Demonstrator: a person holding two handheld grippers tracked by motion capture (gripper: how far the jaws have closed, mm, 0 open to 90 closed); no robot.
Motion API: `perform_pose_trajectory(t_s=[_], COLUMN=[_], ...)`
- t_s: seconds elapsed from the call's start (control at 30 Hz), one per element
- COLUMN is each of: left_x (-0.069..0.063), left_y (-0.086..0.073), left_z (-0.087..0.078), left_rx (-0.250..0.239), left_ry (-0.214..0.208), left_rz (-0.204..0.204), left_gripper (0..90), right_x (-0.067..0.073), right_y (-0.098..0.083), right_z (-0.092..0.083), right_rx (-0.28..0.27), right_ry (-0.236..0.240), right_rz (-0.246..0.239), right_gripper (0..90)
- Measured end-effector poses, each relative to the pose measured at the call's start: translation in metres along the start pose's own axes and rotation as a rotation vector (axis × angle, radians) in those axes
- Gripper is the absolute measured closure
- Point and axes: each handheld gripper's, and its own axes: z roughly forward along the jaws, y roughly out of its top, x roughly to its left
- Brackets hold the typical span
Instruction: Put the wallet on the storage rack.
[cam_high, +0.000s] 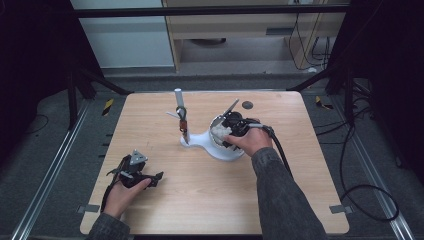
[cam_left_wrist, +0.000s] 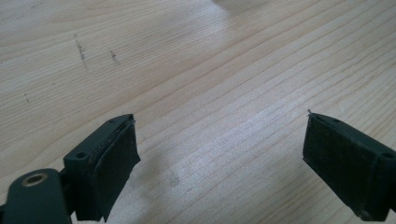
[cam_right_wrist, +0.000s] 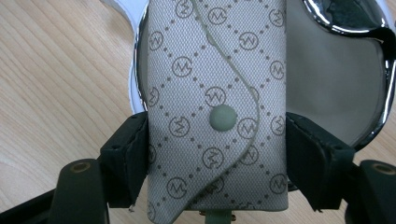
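A small beige pouch (cam_right_wrist: 217, 102) with a printed logo pattern and a snap button sits between my right gripper's (cam_right_wrist: 217, 158) jaws, which press on both its sides. In the high view the right gripper (cam_high: 231, 129) holds that pouch (cam_high: 220, 132) over the round chrome-rimmed dish (cam_high: 227, 152) of a white stand. A white post (cam_high: 178, 100) on the stand's narrow end carries a hanging key-like item (cam_high: 183, 125). My left gripper (cam_high: 150, 179) rests near the table's front left, its jaws wide apart over bare wood (cam_left_wrist: 219, 154).
The light wooden table (cam_high: 300, 165) stands inside a dark frame. A small dark disc (cam_high: 247, 105) lies near the far edge. A black cable (cam_high: 280, 150) trails from the right gripper over the table's right side.
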Motion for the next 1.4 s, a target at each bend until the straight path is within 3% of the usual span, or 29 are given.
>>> perform_pose_trajectory(t_s=[0.4, 0.83, 1.1, 1.4], left_x=[0.0, 0.0, 0.0, 0.001], left_y=[0.0, 0.0, 0.0, 0.0], left_z=[0.0, 0.0, 0.0, 0.0], left_rx=[-0.001, 0.001, 0.002, -0.005], left_ry=[-0.001, 0.001, 0.003, -0.002], left_rz=[0.0, 0.001, 0.001, -0.004], left_gripper=[9.8, 9.9, 9.2, 8.0], right_x=[-0.002, -0.002, 0.002, 0.001], right_y=[0.001, 0.001, -0.003, -0.015], right_z=[0.001, 0.001, -0.01, -0.023], right_rx=[-0.013, -0.023, -0.083, -0.133], right_ry=[-0.008, -0.005, -0.014, -0.017], right_rz=[0.027, 0.021, 0.015, 0.044], right_gripper=[27.5, 27.5, 13.8, 8.9])
